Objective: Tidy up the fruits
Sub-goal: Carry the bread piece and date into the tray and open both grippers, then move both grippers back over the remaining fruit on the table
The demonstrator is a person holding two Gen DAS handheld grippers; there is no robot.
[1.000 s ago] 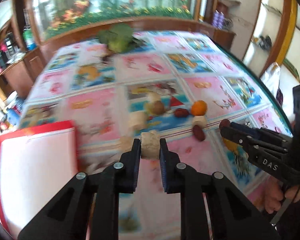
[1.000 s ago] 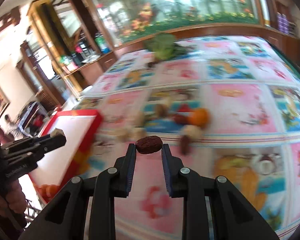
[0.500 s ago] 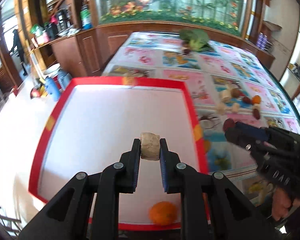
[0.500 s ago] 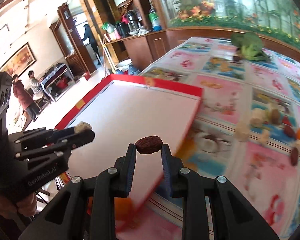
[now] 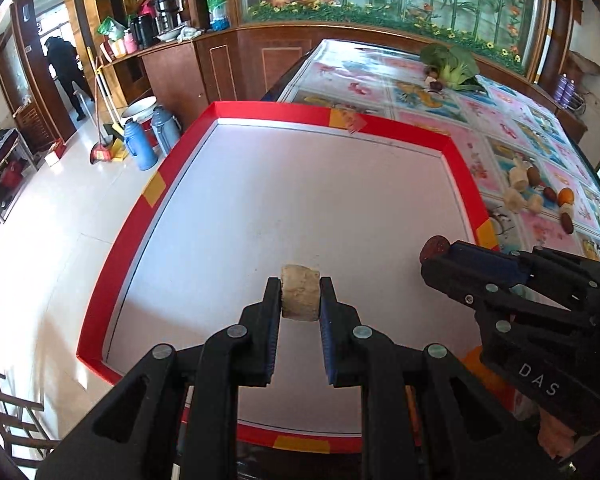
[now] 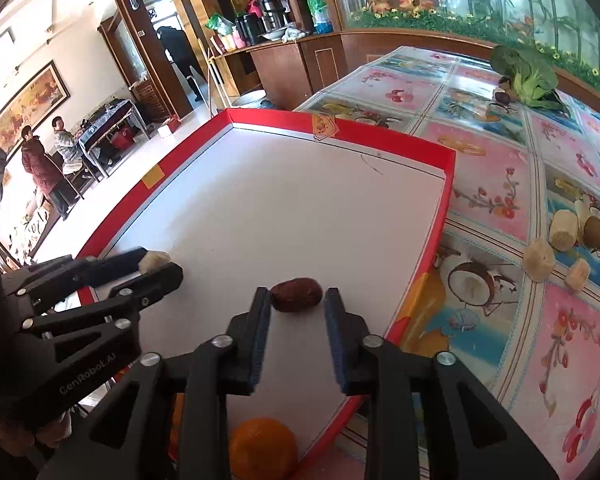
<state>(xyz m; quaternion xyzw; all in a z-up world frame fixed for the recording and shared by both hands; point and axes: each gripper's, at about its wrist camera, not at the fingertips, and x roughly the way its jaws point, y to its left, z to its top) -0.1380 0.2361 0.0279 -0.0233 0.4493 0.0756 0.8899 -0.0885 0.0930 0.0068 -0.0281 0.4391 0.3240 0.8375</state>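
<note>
A red-rimmed white tray lies on the table's near left end. My left gripper is shut on a pale sugarcane-like chunk and holds it over the tray; it also shows in the right wrist view. My right gripper is open over the tray, jaws apart, with a dark red date between them, touching the left pad only. In the left wrist view the date sits at the right gripper's tip. An orange lies in the tray's near corner.
More fruit lies on the patterned tablecloth right of the tray: pale chunks, dates and an orange. A green vegetable sits at the table's far end. A wooden cabinet and thermos flasks stand left of it.
Both grippers have moved further over the tray. My right gripper's jaws have opened, and the date now sits loose between them. The left still holds its chunk.
</note>
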